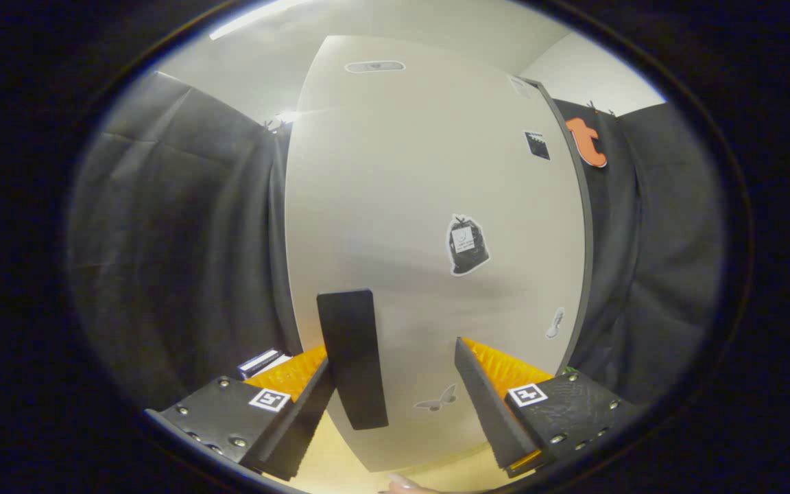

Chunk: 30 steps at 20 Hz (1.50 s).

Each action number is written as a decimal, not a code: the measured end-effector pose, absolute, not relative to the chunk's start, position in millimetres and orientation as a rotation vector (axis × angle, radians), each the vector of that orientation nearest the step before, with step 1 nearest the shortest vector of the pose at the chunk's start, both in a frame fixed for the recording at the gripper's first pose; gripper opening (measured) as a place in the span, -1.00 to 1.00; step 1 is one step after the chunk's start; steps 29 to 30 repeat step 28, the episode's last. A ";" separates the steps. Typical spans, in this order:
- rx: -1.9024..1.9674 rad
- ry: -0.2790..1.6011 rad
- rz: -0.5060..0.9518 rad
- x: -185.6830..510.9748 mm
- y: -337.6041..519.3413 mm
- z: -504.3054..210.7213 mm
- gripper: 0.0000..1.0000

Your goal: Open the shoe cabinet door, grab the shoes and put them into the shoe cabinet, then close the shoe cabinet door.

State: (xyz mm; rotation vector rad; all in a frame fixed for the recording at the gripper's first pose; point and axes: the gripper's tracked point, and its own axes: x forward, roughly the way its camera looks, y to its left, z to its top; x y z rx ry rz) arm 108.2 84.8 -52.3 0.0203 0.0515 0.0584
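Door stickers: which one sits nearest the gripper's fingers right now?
The pale butterfly sticker, low on the cabinet door, between the open fingers by the black handle. The black bag-shaped sticker and the small top ones sit higher.

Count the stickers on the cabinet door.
5 on the cabinet door: two near its upper right edge, a black bag sticker mid-door, one at the lower right edge, a butterfly between the open gripper fingers. More may be hidden.

We see the shoe cabinet door (pixel 429 226) ahead at twelve o'clock; its handle (pixel 352 357) lies between the spread gripper (pixel 395 384) fingers, nearer the eleven o'clock one.
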 end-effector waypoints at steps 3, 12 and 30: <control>0.013 0.038 0.041 130.1 96.6 -54.0 0.99; 0.017 0.016 0.008 177.0 110.7 -55.5 0.99; -0.020 0.005 -0.036 206.6 114.9 -56.6 0.99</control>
